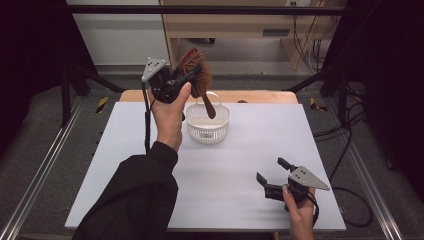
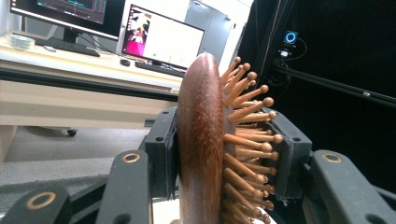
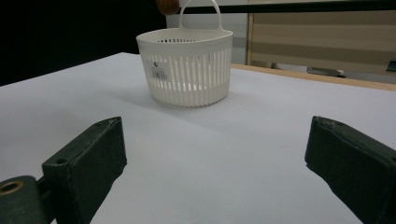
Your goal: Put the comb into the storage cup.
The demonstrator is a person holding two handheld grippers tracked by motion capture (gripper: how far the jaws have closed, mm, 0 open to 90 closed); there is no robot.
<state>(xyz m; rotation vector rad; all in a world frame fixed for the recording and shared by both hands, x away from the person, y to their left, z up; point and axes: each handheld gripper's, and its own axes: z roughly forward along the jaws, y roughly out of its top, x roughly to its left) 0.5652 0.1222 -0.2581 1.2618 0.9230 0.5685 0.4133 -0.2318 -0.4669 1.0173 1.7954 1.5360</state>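
Left gripper (image 1: pixel 186 76), raised above the far part of the table (image 1: pixel 150 165), its jaws pinching the head of a wooden hairbrush (image 1: pixel 196 75): one pad against the smooth back, the other against the bristles (image 2: pixel 247 140). The brush handle hangs down over a white slatted basket (image 1: pixel 207 131), its tip apparently at or just inside the rim. Right gripper (image 1: pixel 272 175), low at the near right of the table, jaws spread wide and holding nothing, facing the basket.

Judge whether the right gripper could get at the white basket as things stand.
Probably yes: the right gripper has open jaws facing the white basket across bare table, though the hairbrush hangs above it.
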